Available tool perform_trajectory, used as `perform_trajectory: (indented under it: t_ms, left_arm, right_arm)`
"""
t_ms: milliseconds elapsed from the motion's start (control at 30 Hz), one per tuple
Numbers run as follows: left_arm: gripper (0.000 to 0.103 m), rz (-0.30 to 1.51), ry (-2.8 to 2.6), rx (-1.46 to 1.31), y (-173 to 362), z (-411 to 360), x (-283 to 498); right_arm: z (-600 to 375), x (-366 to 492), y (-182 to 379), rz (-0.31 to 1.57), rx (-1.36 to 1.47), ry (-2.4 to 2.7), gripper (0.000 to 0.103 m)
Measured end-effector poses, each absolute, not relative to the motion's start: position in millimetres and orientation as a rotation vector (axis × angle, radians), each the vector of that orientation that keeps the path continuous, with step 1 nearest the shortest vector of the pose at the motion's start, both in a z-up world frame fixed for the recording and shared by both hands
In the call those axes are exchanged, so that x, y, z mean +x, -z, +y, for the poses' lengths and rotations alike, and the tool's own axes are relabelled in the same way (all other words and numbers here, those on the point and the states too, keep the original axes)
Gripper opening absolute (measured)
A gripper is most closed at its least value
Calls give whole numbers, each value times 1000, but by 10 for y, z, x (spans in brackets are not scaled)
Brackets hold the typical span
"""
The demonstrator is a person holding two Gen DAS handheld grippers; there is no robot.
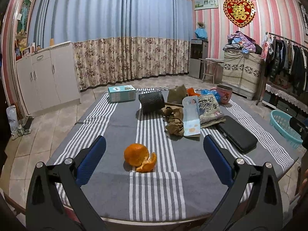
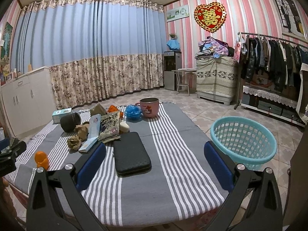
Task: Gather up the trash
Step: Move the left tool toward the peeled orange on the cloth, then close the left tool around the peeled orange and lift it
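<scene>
Low in the left wrist view, the left gripper gapes wide around the orange peel (untouched, on the cloth). Likewise the right gripper stands spread and empty, basket at right.

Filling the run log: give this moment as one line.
left tool: open, over orange peel | right tool: open, nothing held | basket: beside table, looks empty | trash: uncollected

A gold double-happiness character 囍 sits on the red heart-shaped wall ornament (clearest in the right wrist view). The dark packet on the surface carries large brush-style characters, too blurred to read.
</scene>
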State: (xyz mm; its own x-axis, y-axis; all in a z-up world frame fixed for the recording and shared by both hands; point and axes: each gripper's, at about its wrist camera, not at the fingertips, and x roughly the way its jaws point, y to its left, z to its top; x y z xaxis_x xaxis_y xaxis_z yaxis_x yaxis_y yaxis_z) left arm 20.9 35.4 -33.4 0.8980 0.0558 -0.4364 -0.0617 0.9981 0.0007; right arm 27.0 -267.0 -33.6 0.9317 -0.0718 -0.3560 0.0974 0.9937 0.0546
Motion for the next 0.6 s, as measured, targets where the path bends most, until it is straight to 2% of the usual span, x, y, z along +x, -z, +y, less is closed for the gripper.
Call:
perform_trajectory:
  t_ms: [400,600]
  left_arm:
    - [98,534,-112,21,748,506,528]
    - [97,610,-91,43,963,611,784]
  right_arm:
    - [-2740,439,575,399,98,77,99]
    - [-2682,575,687,477,69,100,99]
